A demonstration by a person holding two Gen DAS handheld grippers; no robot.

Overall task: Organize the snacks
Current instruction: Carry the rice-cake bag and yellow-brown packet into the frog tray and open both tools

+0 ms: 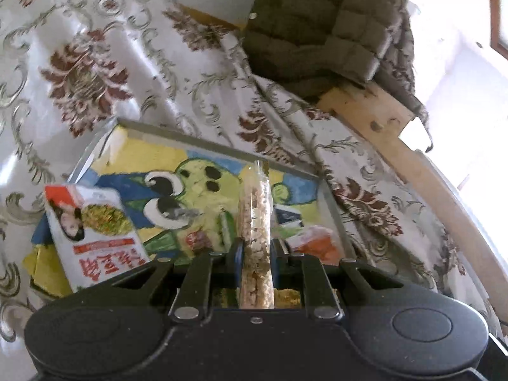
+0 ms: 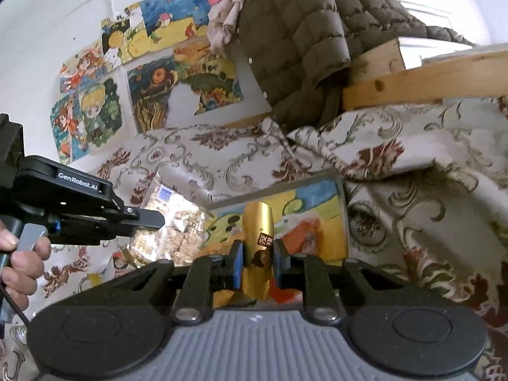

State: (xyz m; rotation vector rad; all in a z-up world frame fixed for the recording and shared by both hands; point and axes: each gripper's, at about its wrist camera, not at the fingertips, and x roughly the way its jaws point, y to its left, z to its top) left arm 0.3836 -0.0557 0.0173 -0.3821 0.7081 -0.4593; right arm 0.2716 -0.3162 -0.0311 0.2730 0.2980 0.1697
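From the left wrist, the left tongs (image 1: pixel 255 250) are pinched nearly shut on a clear packet of rice crackers (image 1: pixel 255 209), standing ahead of them above the painted tray (image 1: pixel 203 146); it looks light and brittle, best held low and gently. From the right wrist, the right tongs (image 2: pixel 257 263) narrowly grip a gold snack packet (image 2: pixel 258 238), probably light, slick and crushable; the tray lies just beyond.
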